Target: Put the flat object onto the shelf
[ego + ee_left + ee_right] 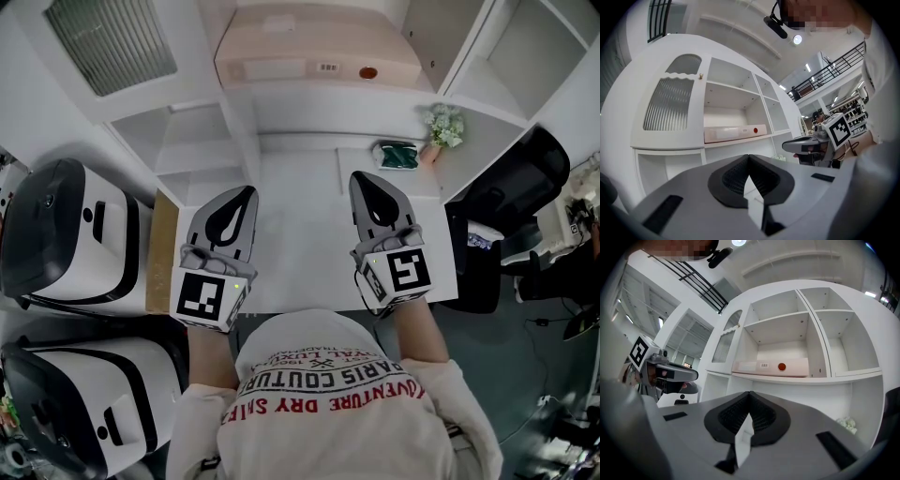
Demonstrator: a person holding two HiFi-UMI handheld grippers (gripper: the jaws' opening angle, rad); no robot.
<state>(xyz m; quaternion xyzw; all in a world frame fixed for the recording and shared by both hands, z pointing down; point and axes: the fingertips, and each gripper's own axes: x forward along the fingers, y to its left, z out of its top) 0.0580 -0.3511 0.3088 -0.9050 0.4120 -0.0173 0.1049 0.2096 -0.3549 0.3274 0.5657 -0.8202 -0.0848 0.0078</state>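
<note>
The flat pale pink box [319, 56] with a red dot lies on the middle shelf of the white cabinet [281, 117]; it also shows in the left gripper view [733, 132] and the right gripper view [771, 366]. Over the white counter [309, 234], my left gripper [246, 190] and right gripper [361, 176] hover side by side, pointing at the cabinet. Both are shut with nothing between the jaws, as the left gripper [749, 156] and the right gripper [750, 393] show in their own views. Neither touches the box.
A green packet [398, 155] and a small plant [443, 125] sit at the counter's back right. Two white and black appliances [66, 239] [75, 394] stand to the left. A black chair [511, 187] is at the right. A ribbed glass door [112, 42] closes the cabinet's left part.
</note>
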